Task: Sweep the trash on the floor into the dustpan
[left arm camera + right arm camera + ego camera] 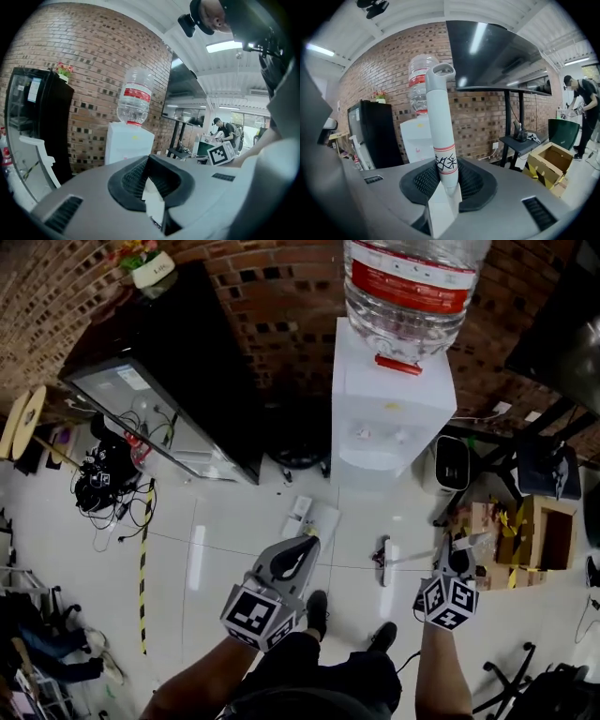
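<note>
Standing over a white tiled floor, I hold one gripper in each hand. My left gripper (305, 545) points forward at a white dustpan (319, 519) lying on the floor before the water dispenser. A white piece (152, 199), apparently the dustpan's handle end, sits between its shut jaws. My right gripper (448, 554) is shut on a white broom handle (440, 131), which rises straight up in the right gripper view. The broom's head (382, 562) rests on the floor to the right of the dustpan. A small white scrap (300, 506) lies beside the dustpan.
A white water dispenser (389, 409) stands straight ahead against the brick wall, with a black fridge (159, 371) to its left. Cardboard boxes (530, 535) sit at the right. Tangled cables (103, 479) and a yellow-black strip (142, 568) lie on the left. My shoes (319, 610) are below.
</note>
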`<state>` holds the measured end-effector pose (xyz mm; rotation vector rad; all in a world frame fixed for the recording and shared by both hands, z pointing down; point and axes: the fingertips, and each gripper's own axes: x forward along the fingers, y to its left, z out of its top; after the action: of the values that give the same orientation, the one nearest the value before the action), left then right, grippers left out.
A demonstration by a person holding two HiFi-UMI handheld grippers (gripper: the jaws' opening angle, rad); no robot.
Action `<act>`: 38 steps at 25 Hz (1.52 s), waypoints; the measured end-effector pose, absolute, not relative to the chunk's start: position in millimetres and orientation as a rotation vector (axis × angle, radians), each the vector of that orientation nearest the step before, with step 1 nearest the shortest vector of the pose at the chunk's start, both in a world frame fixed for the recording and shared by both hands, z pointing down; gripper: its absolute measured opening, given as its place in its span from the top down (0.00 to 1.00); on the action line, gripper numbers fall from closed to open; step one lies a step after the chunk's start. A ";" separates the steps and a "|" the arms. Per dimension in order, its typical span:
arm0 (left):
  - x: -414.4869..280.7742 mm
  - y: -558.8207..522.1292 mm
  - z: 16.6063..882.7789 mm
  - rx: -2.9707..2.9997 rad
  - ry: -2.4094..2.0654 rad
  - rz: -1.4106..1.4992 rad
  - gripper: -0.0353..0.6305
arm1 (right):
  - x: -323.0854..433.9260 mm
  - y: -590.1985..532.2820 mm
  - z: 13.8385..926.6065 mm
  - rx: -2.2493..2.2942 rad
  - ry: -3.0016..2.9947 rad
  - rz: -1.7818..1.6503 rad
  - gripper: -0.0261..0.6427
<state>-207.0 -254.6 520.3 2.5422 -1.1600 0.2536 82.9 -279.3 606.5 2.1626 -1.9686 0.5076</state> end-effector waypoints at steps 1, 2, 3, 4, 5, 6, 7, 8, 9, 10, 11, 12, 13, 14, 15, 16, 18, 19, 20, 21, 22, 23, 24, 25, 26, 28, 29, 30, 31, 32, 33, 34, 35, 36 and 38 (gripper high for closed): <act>-218.3 -257.4 519.7 2.529 -1.185 0.241 0.93 | 69.2 -288.1 606.0 2.145 -1.985 0.507 0.82; -229.2 -259.8 519.7 2.518 -1.206 0.234 0.93 | 55.5 -296.7 605.9 2.128 -2.000 0.508 0.82; -239.7 -261.5 520.4 2.508 -1.224 0.234 0.93 | 41.9 -305.0 606.2 2.112 -2.014 0.509 0.82; -250.1 -262.7 521.7 2.497 -1.241 0.239 0.93 | 28.5 -312.9 606.9 2.097 -2.026 0.510 0.82; -260.6 -263.8 523.4 2.484 -1.260 0.245 0.93 | 15.3 -320.5 607.8 2.083 -2.035 0.510 0.82; -271.2 -265.0 525.7 2.469 -1.281 0.249 0.93 | 2.5 -328.1 608.7 2.071 -2.042 0.509 0.82; -281.6 -266.7 529.3 2.454 -1.304 0.253 0.93 | -10.0 -335.9 609.5 2.061 -2.048 0.508 0.82; -291.7 -268.9 534.1 2.440 -1.327 0.258 0.93 | -22.2 -343.8 610.1 2.052 -2.053 0.506 0.82; -300.8 -271.1 540.0 2.426 -1.348 0.264 0.93 | -34.0 -351.4 610.6 2.044 -2.059 0.504 0.82; -308.8 -273.3 545.8 2.411 -1.364 0.267 0.93 | -45.3 -358.7 610.9 2.036 -2.066 0.503 0.82; -315.8 -275.3 550.6 2.396 -1.376 0.271 0.93 | -56.1 -365.5 611.2 2.027 -2.074 0.502 0.82; -322.1 -277.2 554.1 2.382 -1.385 0.273 0.93 | -66.0 -371.8 611.5 2.019 -2.083 0.503 0.82; -327.9 -279.0 556.6 2.370 -1.393 0.271 0.93 | -74.9 -377.8 611.9 2.012 -2.091 0.504 0.82; -333.6 -280.4 559.1 2.360 -1.403 0.266 0.93 | -82.9 -383.3 612.4 2.007 -2.098 0.507 0.82; -339.1 -281.1 562.2 2.350 -1.411 0.258 0.93 | -90.3 -388.4 613.3 2.006 -2.102 0.511 0.82; -344.6 -281.3 565.3 2.339 -1.420 0.252 0.93 | -97.2 -392.8 614.5 2.007 -2.102 0.518 0.82; -354.6 -280.5 569.6 2.317 -1.440 0.243 0.93 | -109.6 -400.0 617.7 2.014 -2.087 0.542 0.82; -359.0 -279.7 570.0 2.305 -1.451 0.238 0.93 | -115.2 -403.1 619.1 2.020 -2.077 0.558 0.82; -362.9 -278.9 568.6 2.296 -1.460 0.230 0.93 | -120.7 -406.3 620.1 2.026 -2.069 0.575 0.81; -366.4 -278.3 565.6 2.292 -1.469 0.221 0.93 | -126.2 -409.5 620.4 2.031 -2.065 0.591 0.81; -369.6 -277.7 561.9 2.292 -1.477 0.213 0.93 | -131.8 -412.5 620.0 2.034 -2.067 0.602 0.81; -372.6 -277.2 558.8 2.296 -1.484 0.208 0.93 | -137.4 -415.1 619.1 2.035 -2.073 0.608 0.81; -375.6 -276.5 556.7 2.299 -1.489 0.204 0.93 | -143.1 -417.3 618.1 2.034 -2.081 0.612 0.81; -378.4 -275.6 555.5 2.297 -1.490 0.200 0.93 | -149.0 -419.1 617.0 2.031 -2.089 0.618 0.81; -381.0 -274.6 555.2 2.292 -1.487 0.197 0.93 | -155.2 -420.7 615.9 2.028 -2.098 0.627 0.81; -386.2 -273.7 555.5 2.279 -1.488 0.197 0.93 | -167.2 -423.6 613.1 2.027 -2.117 0.654 0.81; -388.2 -273.6 556.3 2.276 -1.489 0.197 0.93 | -172.0 -424.6 612.0 2.029 -2.123 0.670 0.81; -389.5 -273.5 557.1 2.274 -1.491 0.195 0.93 | -176.0 -425.2 611.4 2.032 -2.126 0.684 0.81; -390.7 -273.7 557.4 2.274 -1.494 0.193 0.93 | -179.1 -425.4 611.3 2.034 -2.125 0.696 0.81; -391.7 -274.1 557.1 2.275 -1.498 0.191 0.93 | -181.6 -425.3 611.4 2.035 -2.123 0.706 0.81; -392.5 -274.6 556.1 2.277 -1.501 0.189 0.93 | -183.4 -424.6 611.1 2.036 -2.120 0.716 0.81; -392.8 -274.9 554.5 2.279 -1.499 0.187 0.93 | -185.1 -423.4 610.0 2.038 -2.120 0.725 0.81; -392.8 -275.3 552.2 2.281 -1.495 0.184 0.93 | -187.1 -421.8 608.4 2.036 -2.124 0.728 0.81; -392.4 -275.9 549.5 2.283 -1.488 0.178 0.93 | -189.8 -419.9 606.6 2.028 -2.131 0.725 0.81; -391.2 -277.5 546.0 2.289 -1.478 0.162 0.93 | -196.5 -415.6 604.4 2.006 -2.148 0.719 0.81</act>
<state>-391.2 -277.5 546.0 2.2892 -1.4781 0.1619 -196.5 -415.6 604.4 2.0057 -2.1479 0.7185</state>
